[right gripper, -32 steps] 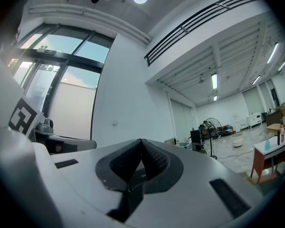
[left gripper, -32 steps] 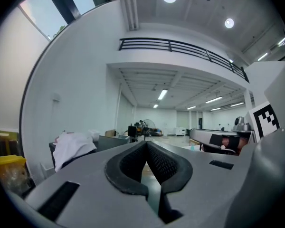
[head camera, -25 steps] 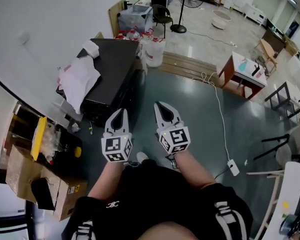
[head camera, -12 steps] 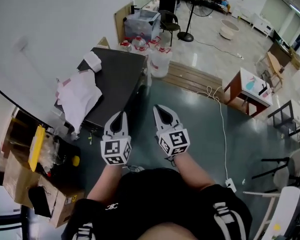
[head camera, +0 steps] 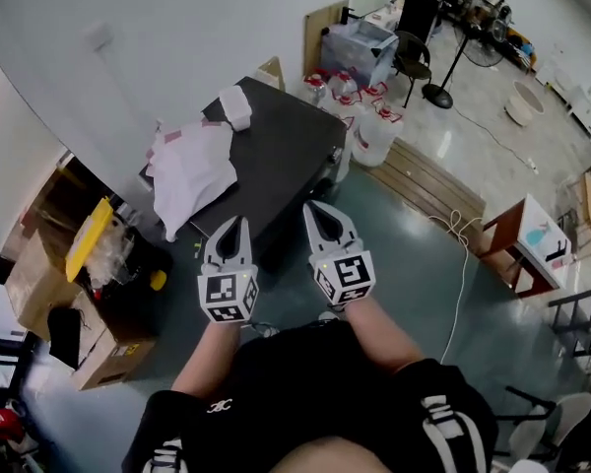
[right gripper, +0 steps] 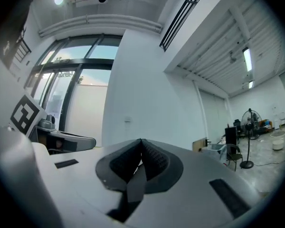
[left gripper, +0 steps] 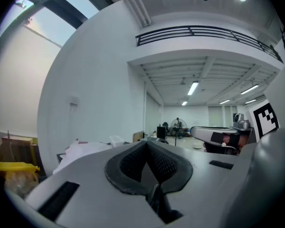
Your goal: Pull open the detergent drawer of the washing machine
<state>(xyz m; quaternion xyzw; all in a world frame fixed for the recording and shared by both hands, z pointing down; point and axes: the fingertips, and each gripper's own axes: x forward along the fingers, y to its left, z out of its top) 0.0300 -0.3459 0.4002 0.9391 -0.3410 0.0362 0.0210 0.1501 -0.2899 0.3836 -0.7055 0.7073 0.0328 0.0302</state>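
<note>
The washing machine [head camera: 281,151] is a black box against the white wall, seen from above in the head view; no detergent drawer shows from here. A white cloth [head camera: 192,166] and a folded white item [head camera: 236,106] lie on its lid. My left gripper [head camera: 234,223] and right gripper [head camera: 316,208] hang side by side just short of the machine's near edge, both pointing at it. In the left gripper view the left gripper [left gripper: 146,142] is shut with nothing in it. The right gripper [right gripper: 141,140] is also shut and empty.
Cardboard boxes [head camera: 39,274] and a yellow object [head camera: 91,239] stand left of the machine. Water jugs [head camera: 369,131], a clear bin [head camera: 360,42] and a wooden pallet [head camera: 428,180] lie beyond it. A white cable [head camera: 463,264] crosses the floor near a small table [head camera: 527,244] at right.
The view has swung left and the machine has shifted toward the middle of the head view, nearer the grippers. Both grippers stay shut and side by side.
</note>
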